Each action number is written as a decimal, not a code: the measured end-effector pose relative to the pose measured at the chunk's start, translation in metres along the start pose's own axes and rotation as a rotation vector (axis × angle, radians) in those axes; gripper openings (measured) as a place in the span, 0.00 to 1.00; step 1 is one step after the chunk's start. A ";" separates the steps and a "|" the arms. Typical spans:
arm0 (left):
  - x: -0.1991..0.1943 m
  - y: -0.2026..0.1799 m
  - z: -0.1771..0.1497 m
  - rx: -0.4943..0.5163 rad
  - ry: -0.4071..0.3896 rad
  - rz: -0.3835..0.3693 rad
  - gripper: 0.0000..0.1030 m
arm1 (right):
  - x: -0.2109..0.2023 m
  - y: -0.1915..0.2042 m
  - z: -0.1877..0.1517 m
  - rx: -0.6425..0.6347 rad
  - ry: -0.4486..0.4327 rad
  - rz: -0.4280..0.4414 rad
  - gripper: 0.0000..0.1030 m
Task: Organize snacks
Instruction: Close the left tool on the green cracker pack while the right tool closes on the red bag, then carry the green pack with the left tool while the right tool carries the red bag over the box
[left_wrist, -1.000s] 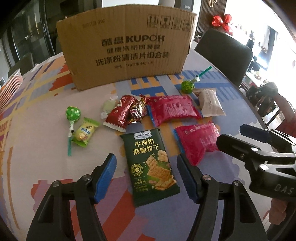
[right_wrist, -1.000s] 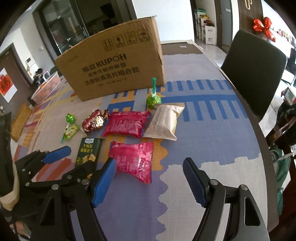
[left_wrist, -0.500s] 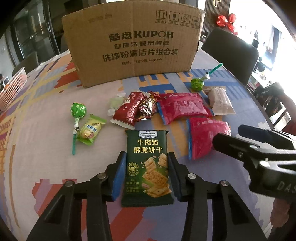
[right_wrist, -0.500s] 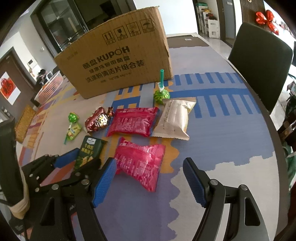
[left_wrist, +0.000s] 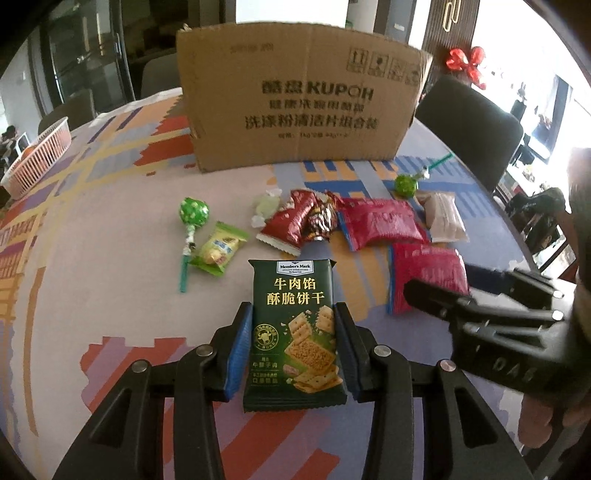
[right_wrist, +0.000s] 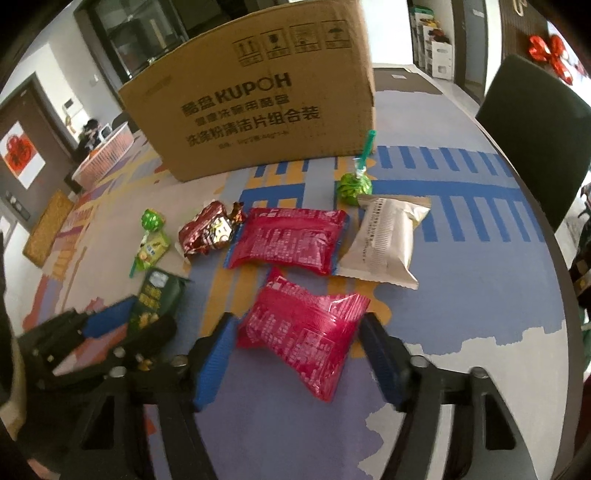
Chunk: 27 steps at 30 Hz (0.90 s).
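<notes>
Left tool clamped on cracker pack; right tool spread around a red pack

Nearest, the left tool (left_wrist: 293, 352) has both blue pads pressed against the long sides of the green cracker pack (left_wrist: 294, 330), which lies flat on the counter (left_wrist: 110, 295); the right tool (right_wrist: 299, 354) stands wide, its pads either side of the near red pack (right_wrist: 301, 338), contact on the right pad unclear. Open cloth lies right of that pack, out to the counter's curved edge. Behind: a second red pack (right_wrist: 290, 242), a beige pack (right_wrist: 386, 243) touching its right end, a foil wrapper cluster (right_wrist: 208, 229), two green lollipops (right_wrist: 354, 186) (right_wrist: 151, 221) and a yellow-green sweet (left_wrist: 218, 253). Farthest, the cardboard box (right_wrist: 258, 99) stands upright, contents hidden; a pink basket (left_wrist: 37, 160) sits at the far left edge
</notes>
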<state>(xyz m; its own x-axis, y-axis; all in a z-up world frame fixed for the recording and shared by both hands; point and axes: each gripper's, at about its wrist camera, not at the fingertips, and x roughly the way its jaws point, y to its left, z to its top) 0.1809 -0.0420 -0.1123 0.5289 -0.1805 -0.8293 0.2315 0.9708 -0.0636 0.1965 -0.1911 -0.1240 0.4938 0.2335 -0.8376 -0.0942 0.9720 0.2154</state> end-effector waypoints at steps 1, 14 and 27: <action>-0.002 0.000 0.001 -0.001 -0.005 0.000 0.41 | -0.001 0.001 -0.001 -0.010 0.000 0.000 0.57; -0.026 0.000 0.011 -0.024 -0.071 -0.008 0.41 | -0.028 0.011 -0.002 -0.045 -0.072 -0.024 0.48; -0.062 -0.003 0.042 -0.017 -0.188 -0.008 0.41 | -0.068 0.017 0.021 -0.056 -0.196 -0.024 0.48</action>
<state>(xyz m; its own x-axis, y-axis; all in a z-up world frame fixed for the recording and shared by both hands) 0.1823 -0.0402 -0.0374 0.6706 -0.2132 -0.7105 0.2232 0.9714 -0.0808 0.1797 -0.1909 -0.0526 0.6550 0.2061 -0.7269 -0.1257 0.9784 0.1641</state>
